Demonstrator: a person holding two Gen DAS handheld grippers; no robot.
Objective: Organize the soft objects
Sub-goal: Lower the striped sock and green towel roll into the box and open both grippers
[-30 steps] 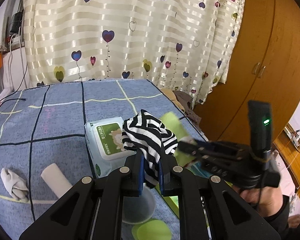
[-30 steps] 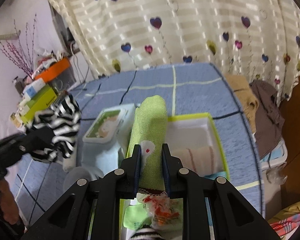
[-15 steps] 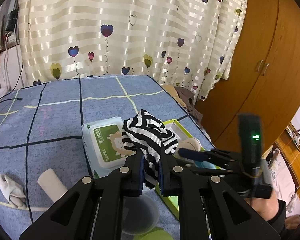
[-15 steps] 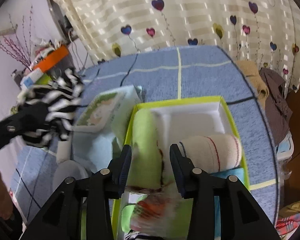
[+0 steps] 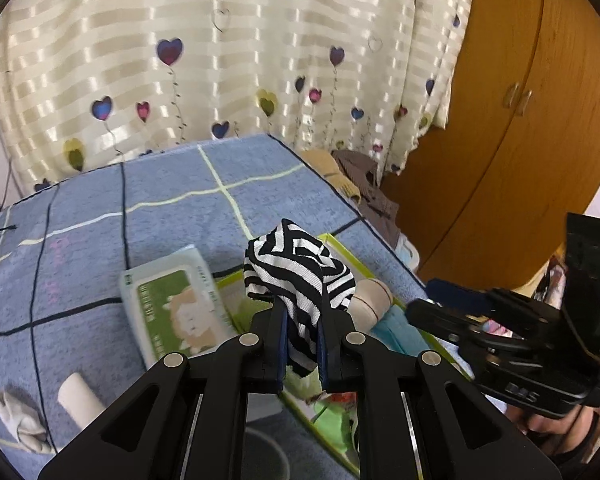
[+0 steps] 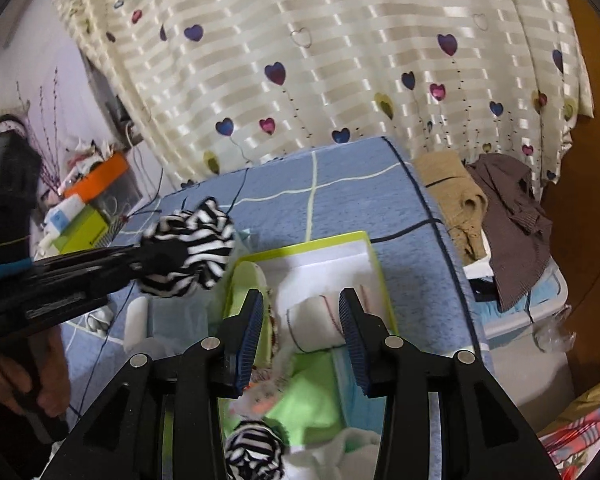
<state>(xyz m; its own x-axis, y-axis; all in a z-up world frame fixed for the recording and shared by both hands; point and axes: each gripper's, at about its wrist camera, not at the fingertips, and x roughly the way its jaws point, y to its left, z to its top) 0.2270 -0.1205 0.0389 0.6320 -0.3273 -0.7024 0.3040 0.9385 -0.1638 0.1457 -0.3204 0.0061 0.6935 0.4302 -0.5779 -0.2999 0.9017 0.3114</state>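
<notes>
My left gripper (image 5: 302, 344) is shut on a black-and-white striped sock (image 5: 300, 276) and holds it in the air over the near left side of the green-rimmed box (image 6: 376, 264). The sock also shows in the right wrist view (image 6: 192, 252). My right gripper (image 6: 302, 338) is open and empty above the box. In the box lie a green sock (image 6: 248, 280), a rolled cream sock (image 6: 320, 320), a light green cloth (image 6: 304, 408) and another striped roll (image 6: 256, 452).
A wet-wipes pack (image 5: 176, 308) lies left of the box on the blue blanket (image 5: 100, 240). A white roll (image 5: 80, 400) and a crumpled white sock (image 5: 18, 420) lie at the left. Clothes (image 6: 508, 208) are heaped beyond the bed's right edge, by a wooden wardrobe (image 5: 520, 120).
My right gripper let the green sock go into the box and opened. My left gripper carried the striped sock right, toward the box.
</notes>
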